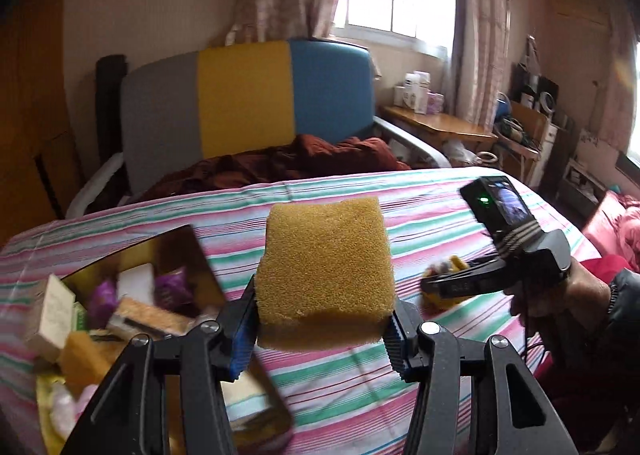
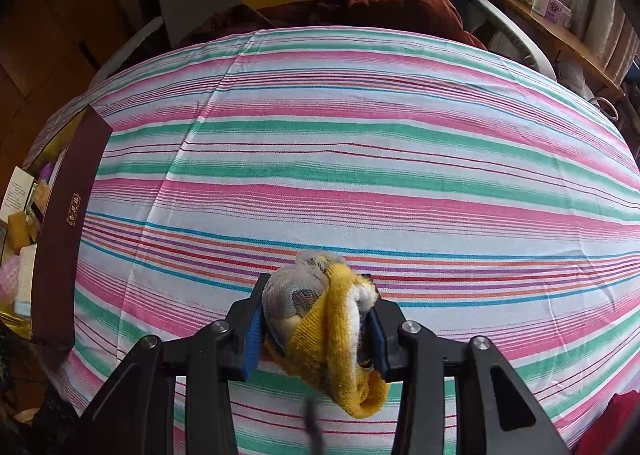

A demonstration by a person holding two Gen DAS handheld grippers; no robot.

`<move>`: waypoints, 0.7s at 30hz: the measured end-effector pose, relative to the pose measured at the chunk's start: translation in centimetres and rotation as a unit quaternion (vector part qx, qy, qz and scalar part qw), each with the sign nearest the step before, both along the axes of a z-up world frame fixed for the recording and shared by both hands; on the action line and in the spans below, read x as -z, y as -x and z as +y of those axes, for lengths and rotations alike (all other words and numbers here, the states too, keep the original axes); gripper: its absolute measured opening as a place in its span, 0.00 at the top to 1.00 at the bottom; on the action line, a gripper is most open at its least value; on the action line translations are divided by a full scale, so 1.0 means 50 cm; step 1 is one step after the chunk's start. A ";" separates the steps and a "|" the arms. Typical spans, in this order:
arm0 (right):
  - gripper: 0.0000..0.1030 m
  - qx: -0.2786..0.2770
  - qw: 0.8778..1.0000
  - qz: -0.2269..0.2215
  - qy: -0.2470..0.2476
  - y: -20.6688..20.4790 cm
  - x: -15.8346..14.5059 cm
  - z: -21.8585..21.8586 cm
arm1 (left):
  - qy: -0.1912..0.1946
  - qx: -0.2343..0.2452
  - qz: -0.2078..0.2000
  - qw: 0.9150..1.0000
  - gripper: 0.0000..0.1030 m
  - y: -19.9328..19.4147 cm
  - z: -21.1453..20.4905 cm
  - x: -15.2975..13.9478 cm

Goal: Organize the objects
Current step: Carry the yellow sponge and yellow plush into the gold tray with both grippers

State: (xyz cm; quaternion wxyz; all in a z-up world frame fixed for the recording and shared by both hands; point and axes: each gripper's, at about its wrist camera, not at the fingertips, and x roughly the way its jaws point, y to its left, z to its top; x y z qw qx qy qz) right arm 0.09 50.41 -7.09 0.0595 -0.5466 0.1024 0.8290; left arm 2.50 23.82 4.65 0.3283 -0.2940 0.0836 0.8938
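Note:
My left gripper is shut on a yellow-brown sponge block, held up above the striped bed cover. Its blue pads press on the sponge's lower sides. In the right wrist view my right gripper is shut on a bundled yellow and white sock with a grey mesh part, just above the striped cover. The right gripper also shows in the left wrist view at the right, held by a person's hand, with the sock bundle in its tip.
A dark gift box with a gold lining sits at the left, holding several small items: sponges, purple packets, a cream carton. Its maroon side shows at the left in the right wrist view. A grey, yellow and blue headboard and brown bedding lie beyond.

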 end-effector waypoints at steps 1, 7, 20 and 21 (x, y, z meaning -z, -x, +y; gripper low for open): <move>0.59 -0.001 1.000 -0.003 -0.002 0.000 0.001 -0.003 | 0.000 -0.005 -0.001 1.000 0.47 0.001 -0.010 0.001; 0.60 -0.001 1.000 -0.006 0.007 0.001 -0.020 -0.035 | -0.019 -0.040 -0.022 0.999 0.47 0.032 -0.102 0.010; 0.60 -0.130 0.983 0.110 0.072 0.040 -0.182 -0.334 | -0.076 -0.210 -0.070 0.972 0.47 0.109 -0.441 0.039; 0.60 -0.139 0.981 0.113 0.074 0.047 -0.186 -0.361 | -0.080 -0.218 -0.074 0.970 0.47 0.108 -0.455 0.042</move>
